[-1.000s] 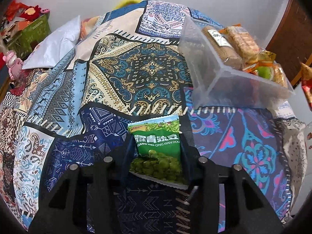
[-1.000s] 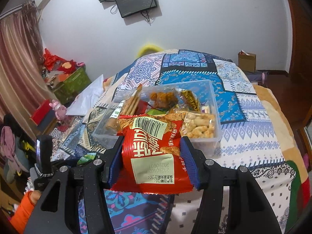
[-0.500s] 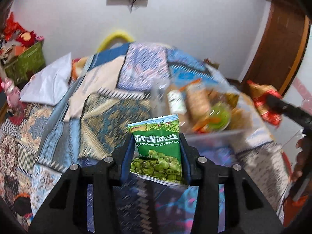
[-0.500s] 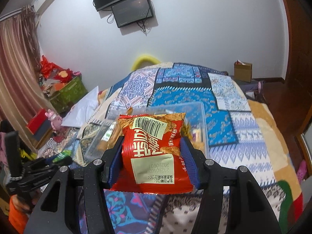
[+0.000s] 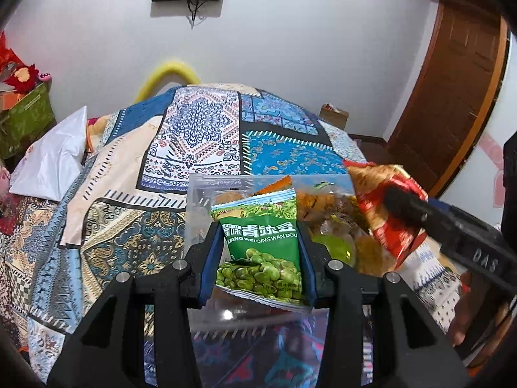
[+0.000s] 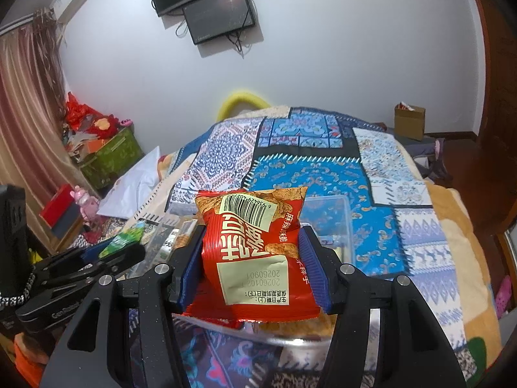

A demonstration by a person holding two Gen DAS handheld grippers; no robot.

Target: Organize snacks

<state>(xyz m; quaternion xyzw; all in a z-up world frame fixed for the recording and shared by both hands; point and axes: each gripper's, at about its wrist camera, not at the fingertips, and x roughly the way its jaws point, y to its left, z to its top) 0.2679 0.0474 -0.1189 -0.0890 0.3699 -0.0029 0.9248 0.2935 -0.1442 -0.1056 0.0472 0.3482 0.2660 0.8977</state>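
Above the clear plastic bin point(image 5: 197, 194) of mixed wrapped snacks on the patchwork bedspread point(image 5: 200, 135), the left gripper point(image 5: 258, 255) pinches a green pea packet point(image 5: 263, 245) and the right gripper point(image 6: 250, 258) clamps a red crisp packet point(image 6: 255, 252), facing a white wall with a mounted screen point(image 6: 219, 16).

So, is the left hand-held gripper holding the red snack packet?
No, the left hand-held gripper is shut on a green packet of peas, while the red snack packet sits in the right hand-held gripper.
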